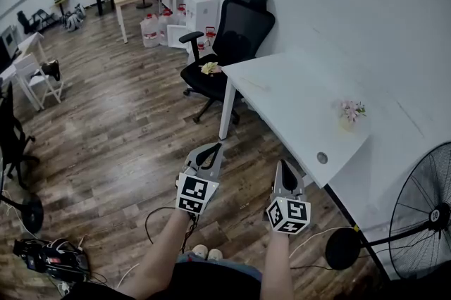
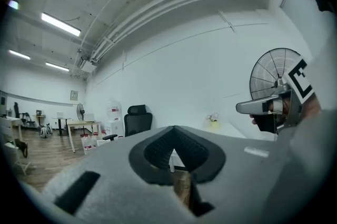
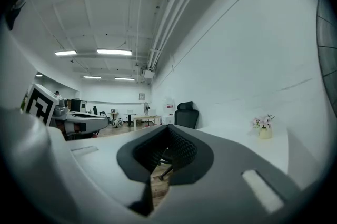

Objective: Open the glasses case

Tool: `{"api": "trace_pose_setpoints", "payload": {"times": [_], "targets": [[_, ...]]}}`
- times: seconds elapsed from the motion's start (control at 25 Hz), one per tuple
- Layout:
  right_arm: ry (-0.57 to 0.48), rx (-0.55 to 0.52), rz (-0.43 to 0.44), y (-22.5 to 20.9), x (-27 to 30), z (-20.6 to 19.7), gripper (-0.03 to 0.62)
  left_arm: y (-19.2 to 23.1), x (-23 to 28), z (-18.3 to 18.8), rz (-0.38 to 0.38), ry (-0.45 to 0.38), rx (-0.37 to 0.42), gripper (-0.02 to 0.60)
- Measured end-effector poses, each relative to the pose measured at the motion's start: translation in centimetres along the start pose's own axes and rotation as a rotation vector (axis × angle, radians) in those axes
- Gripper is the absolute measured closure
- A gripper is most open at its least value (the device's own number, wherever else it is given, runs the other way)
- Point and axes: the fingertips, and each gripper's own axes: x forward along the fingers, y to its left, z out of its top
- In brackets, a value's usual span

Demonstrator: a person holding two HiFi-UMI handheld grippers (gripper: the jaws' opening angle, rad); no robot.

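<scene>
White table [image 1: 296, 101]: landmark, set against the wall. Wooden floor [image 1: 127, 122] spreads out left of it. Black office chair [image 1: 236, 38] stands at the table's far-left corner; there's a small yellowish thing on its seat, too small to tell. Floor fan [image 1: 423, 214] stands off the table's near-right end. Left gripper [image 1: 209, 148] and right gripper [image 1: 285, 165] are held level over the floor, just off the table's near corner, the right one closer to it. Both pairs of jaws are closed together, nothing between them. Flower pot [image 1: 349, 114] on the table. Glasses case: no view shows it, so its place relative to the fingers cannot be told.
</scene>
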Motion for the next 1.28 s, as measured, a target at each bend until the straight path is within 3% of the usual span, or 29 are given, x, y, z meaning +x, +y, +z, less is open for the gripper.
{"api": "trace_pose_setpoints", "payload": {"times": [0.52, 0.96, 1.28], "targets": [[0.025, 0.000, 0.019, 1.3, 1.2, -1.5, 0.582, 1.1, 0.5, -1.8, -0.015, 0.020, -0.023, 0.574], [0.003, 0.014, 0.017, 1.7, 4.3, -1.0, 0.467, 4.2, 2.6, -2.1, -0.018, 0.014, -0.040, 0.574], [-0.008, 0.049, 0.021, 2.0, 5.9, -1.5, 0.419, 6.2, 3.7, -2.5, -0.019, 0.011, -0.037, 0.574]]}}
